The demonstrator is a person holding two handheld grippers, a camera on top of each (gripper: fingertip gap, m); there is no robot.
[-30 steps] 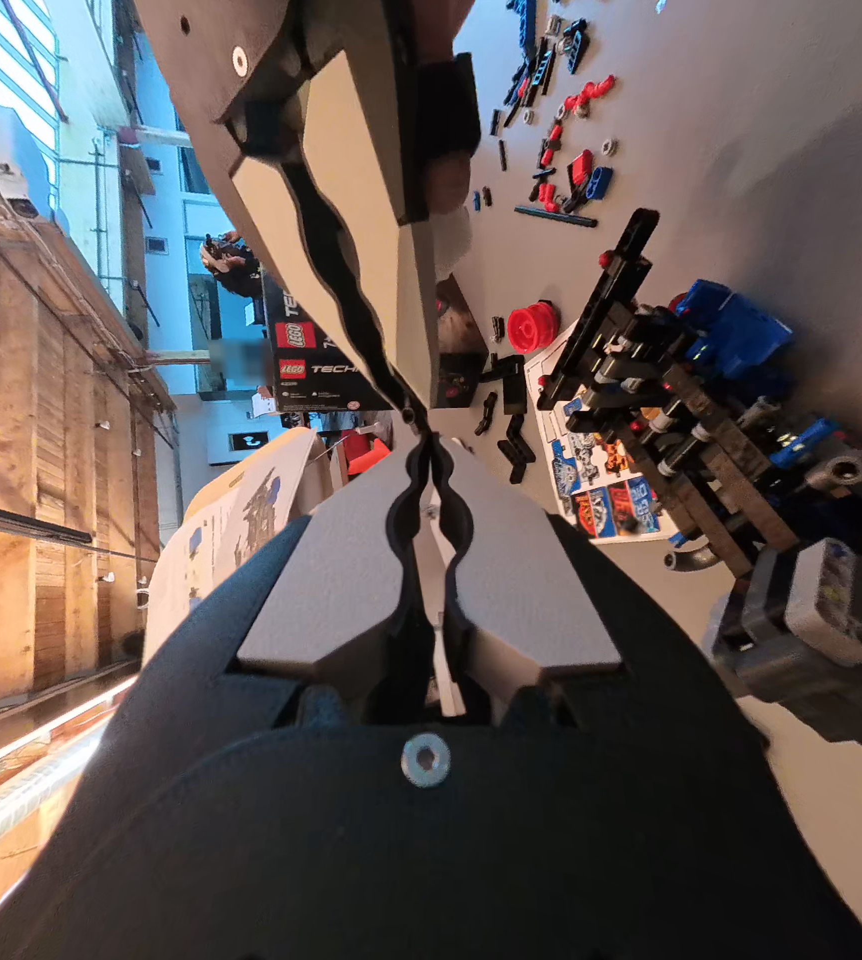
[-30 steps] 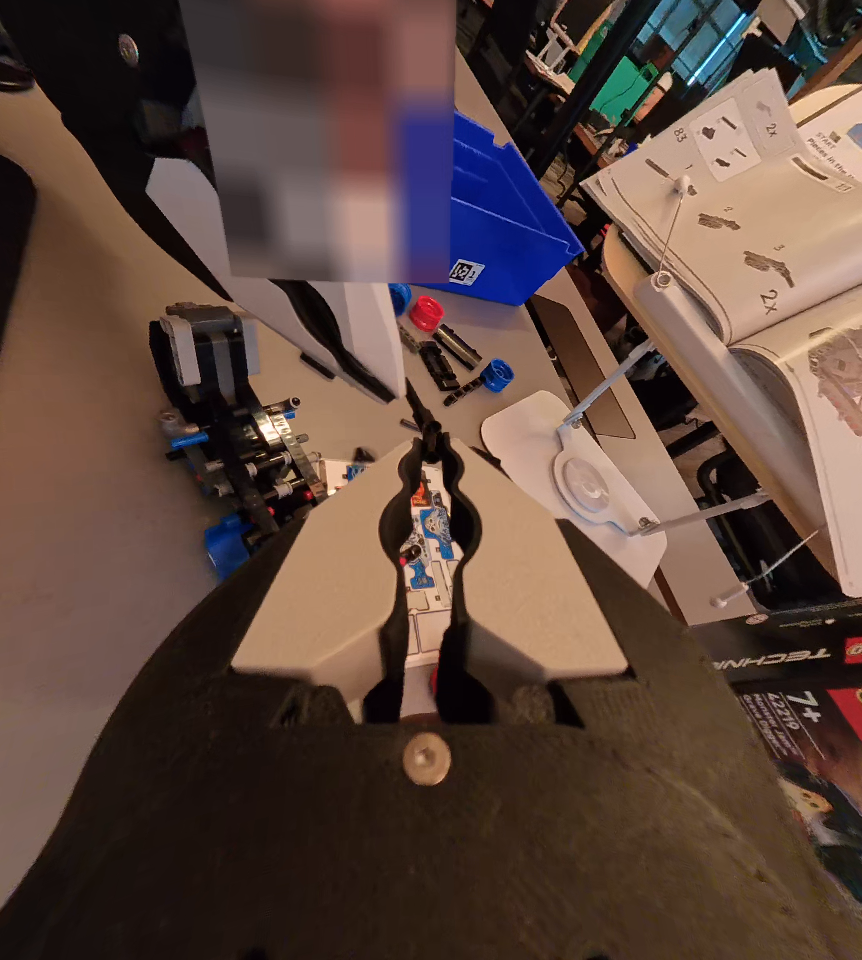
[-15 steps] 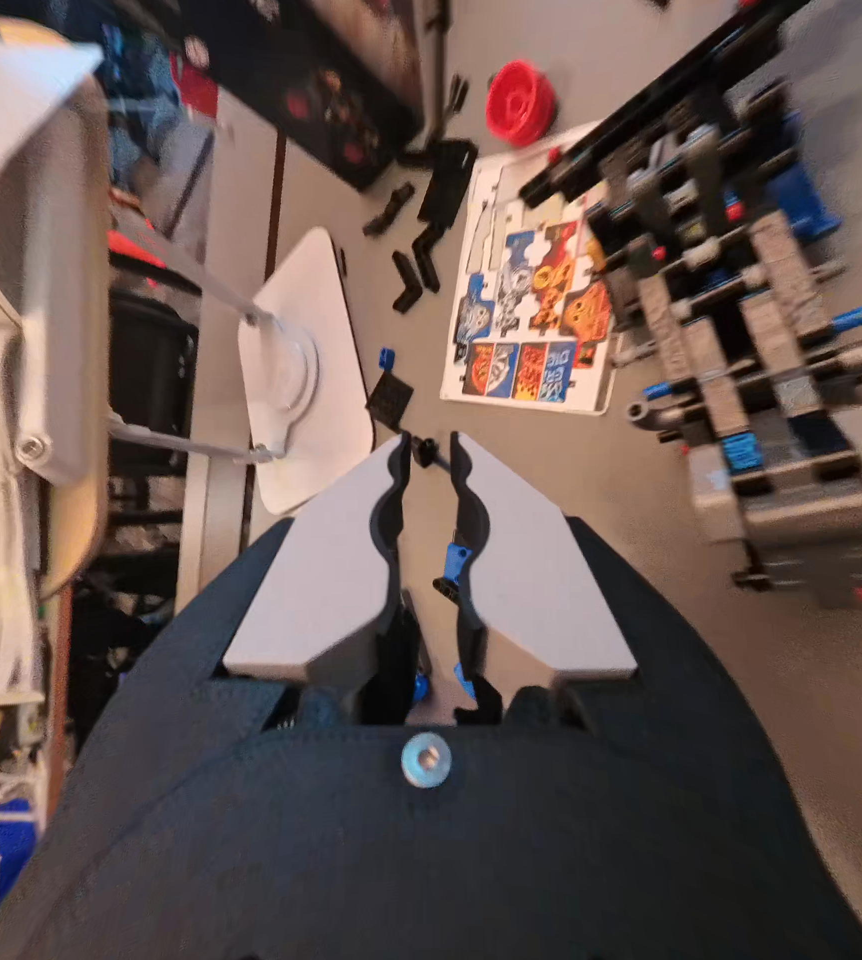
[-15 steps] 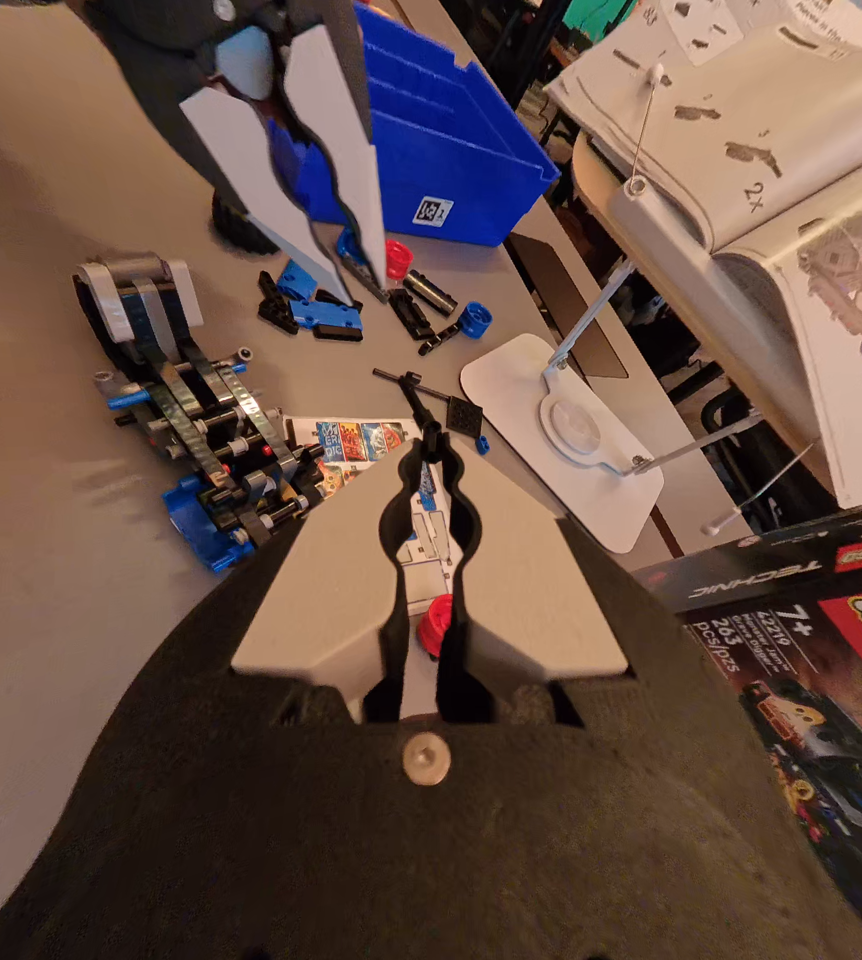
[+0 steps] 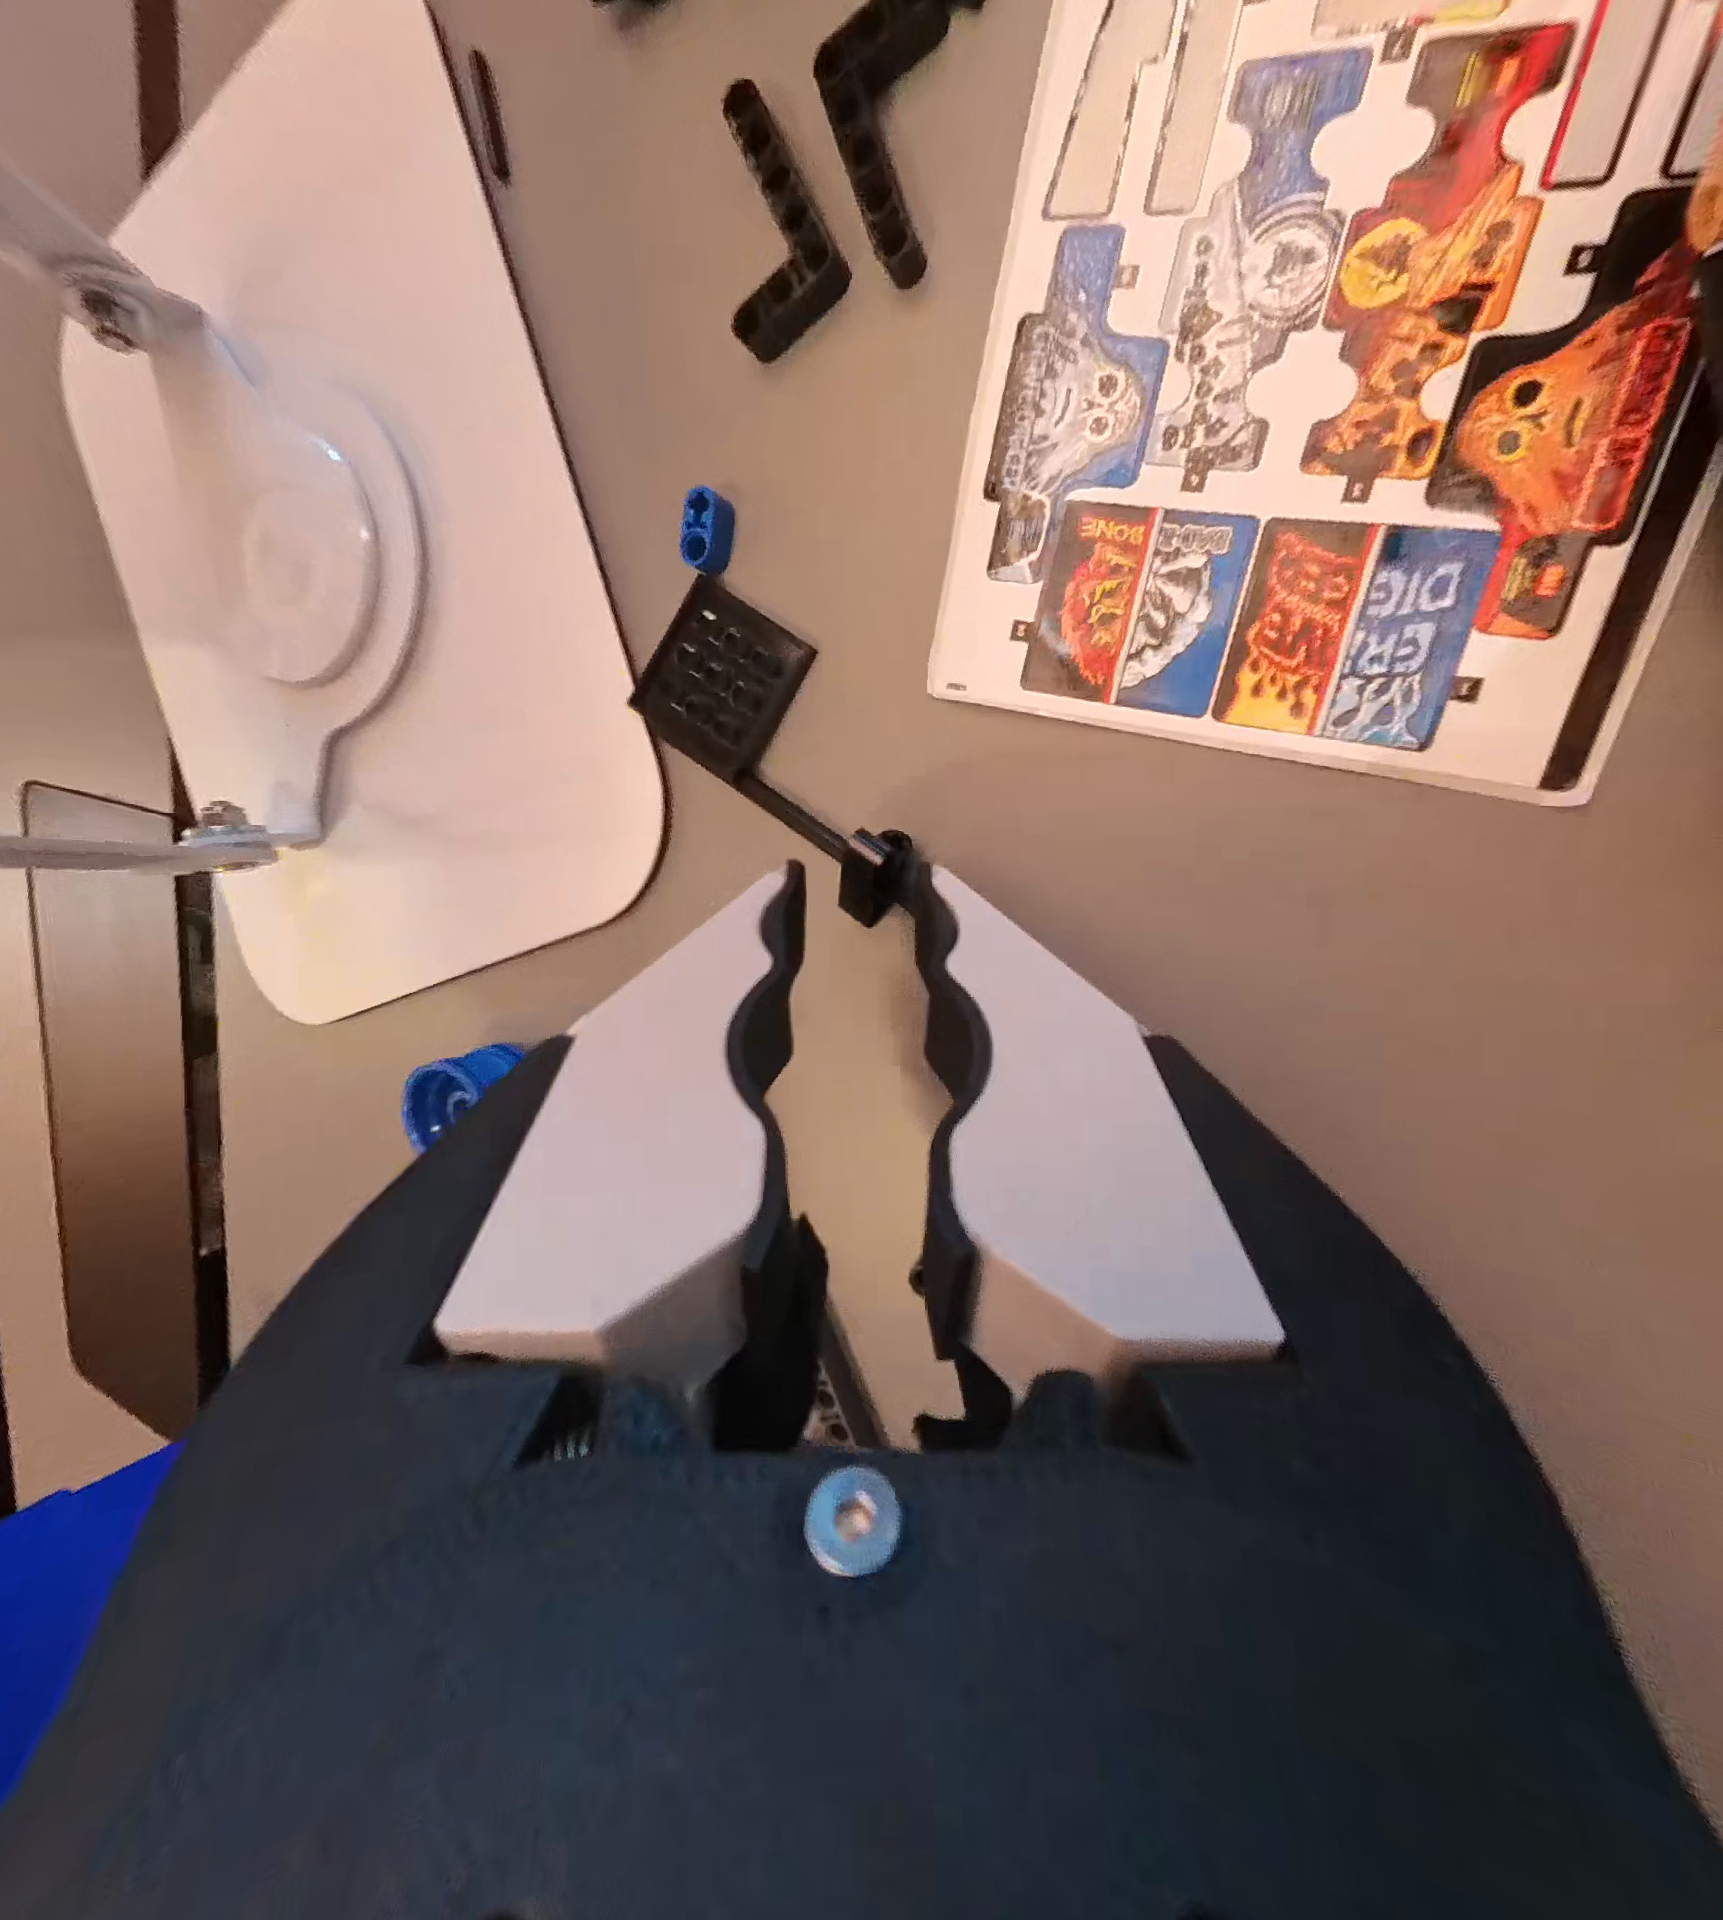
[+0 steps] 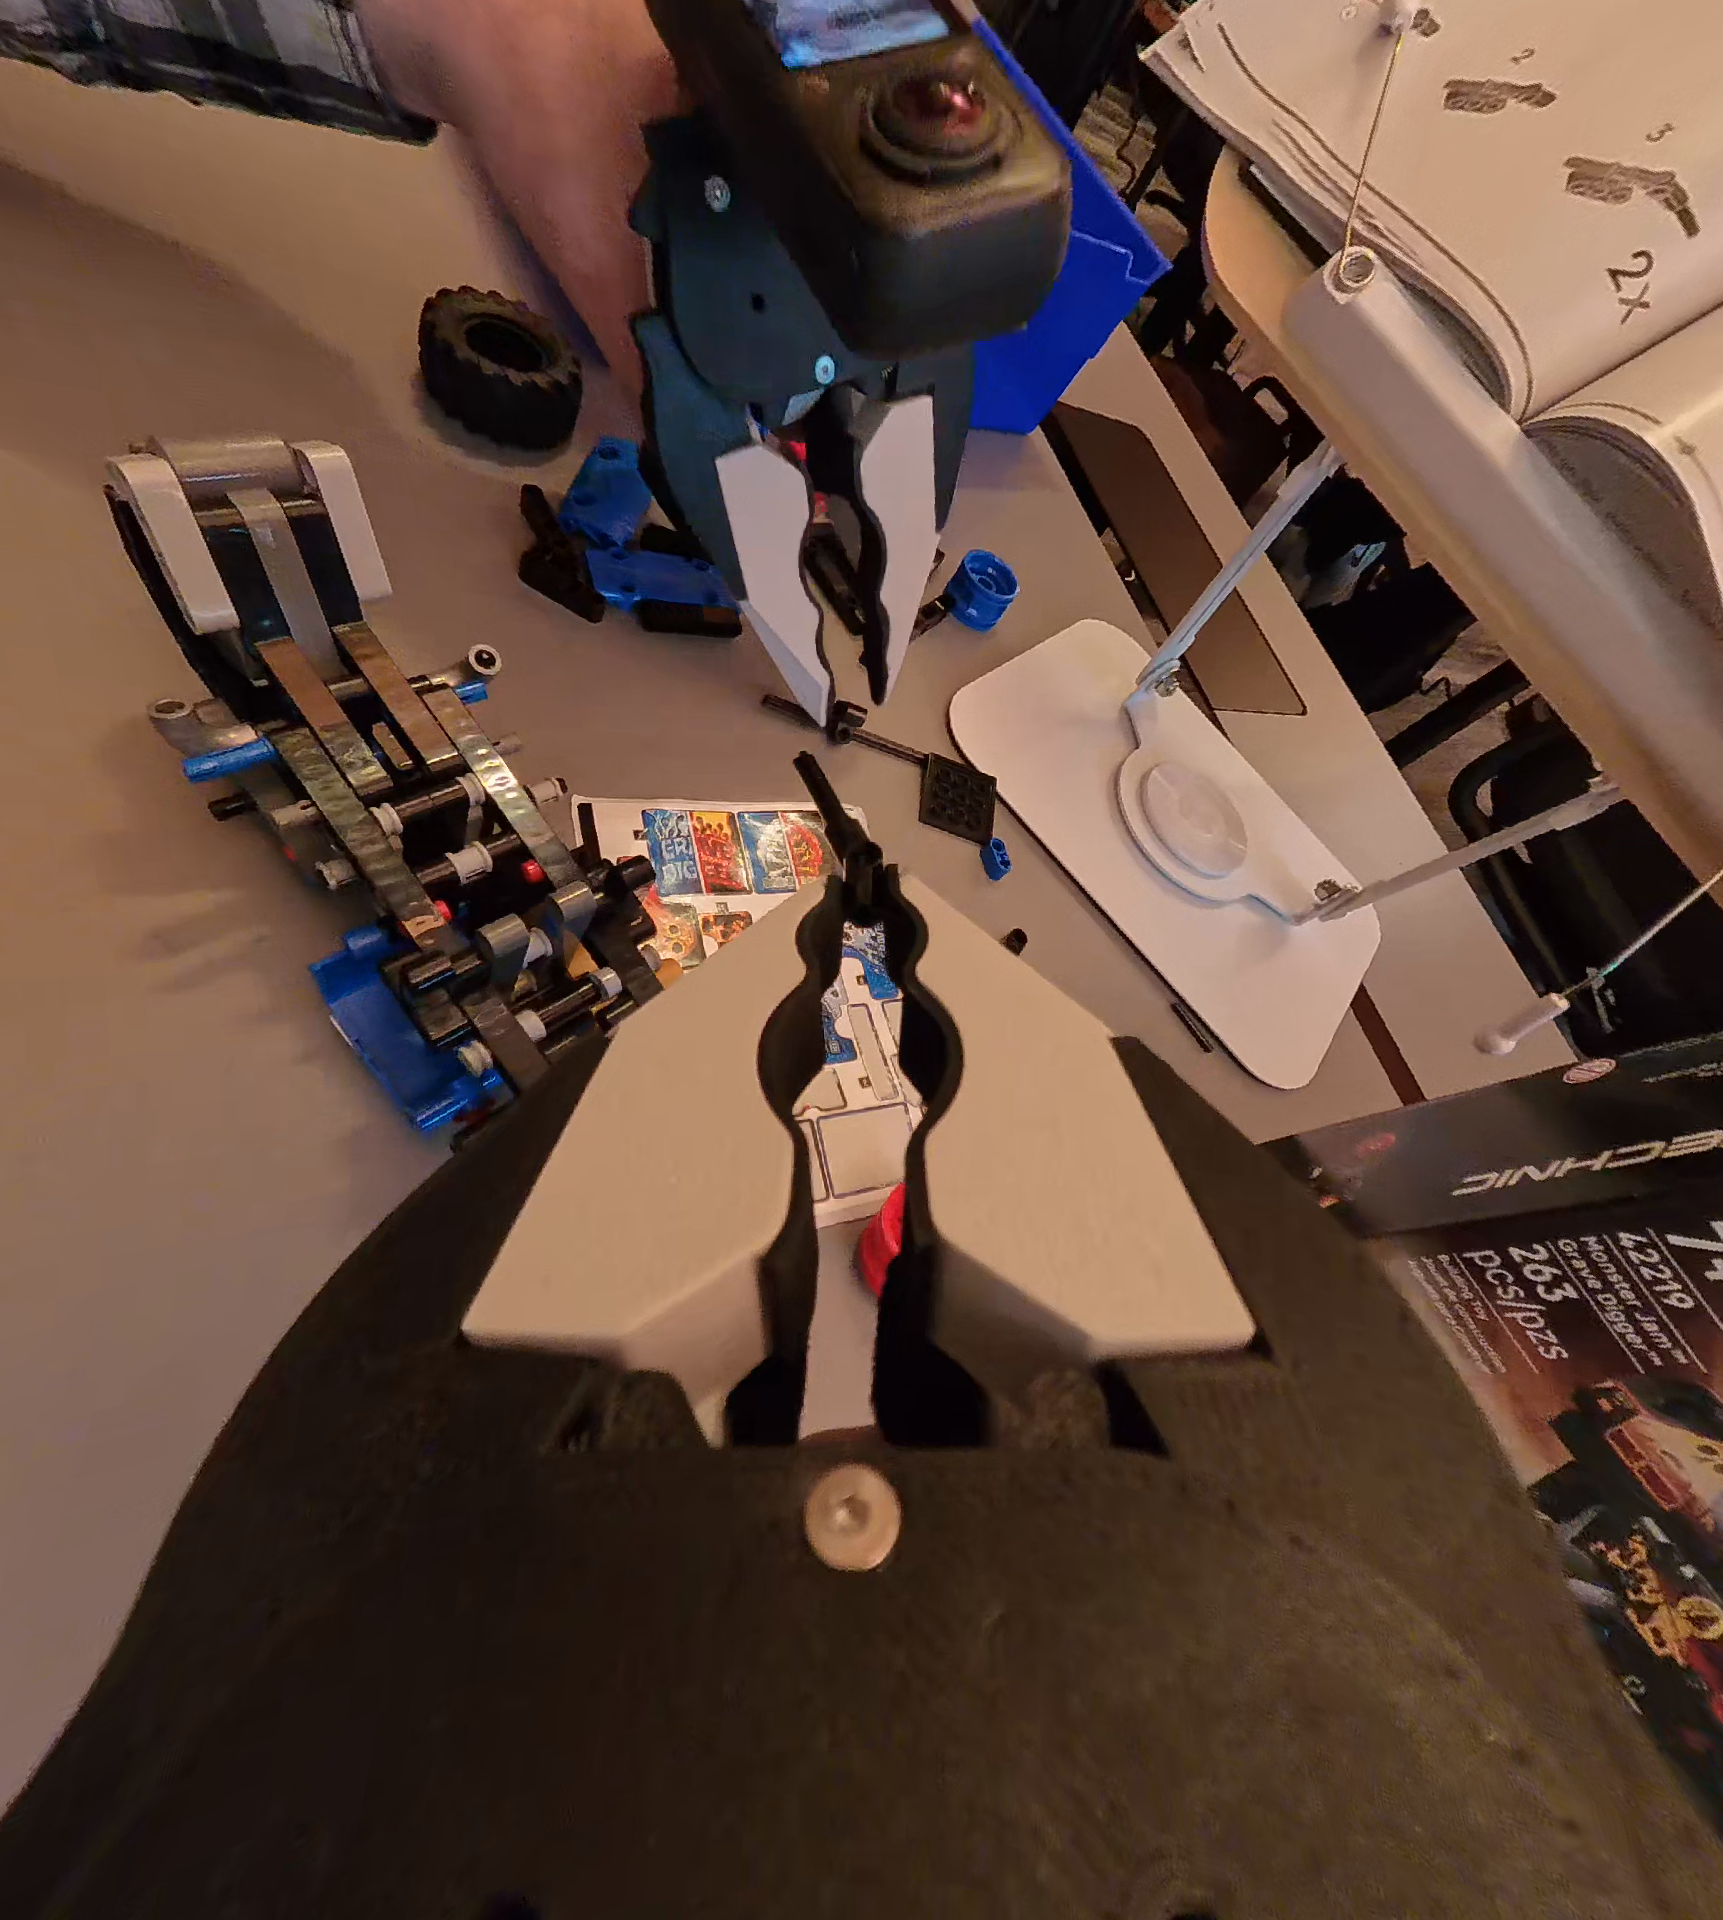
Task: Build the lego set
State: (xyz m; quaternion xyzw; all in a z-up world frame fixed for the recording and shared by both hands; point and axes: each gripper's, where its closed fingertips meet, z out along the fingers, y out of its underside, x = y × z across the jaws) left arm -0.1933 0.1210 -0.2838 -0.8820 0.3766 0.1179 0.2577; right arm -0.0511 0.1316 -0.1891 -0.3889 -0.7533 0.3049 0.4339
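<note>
table (image 6: 88, 1091): grey-beige, matte | light: warm, dim | beyond edge (image 6: 1356, 582): dark — perhaps chairs

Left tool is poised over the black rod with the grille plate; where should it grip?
Probably the blocky connector on the rod, from above, one finger each side. The rod lies flat and is thin, and the grille plate is wide; the connector sits right between the open left tool's tips.

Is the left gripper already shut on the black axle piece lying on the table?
No. The left gripper is open, its fingertips either side of the black axle piece, which still lies on the table.
</note>
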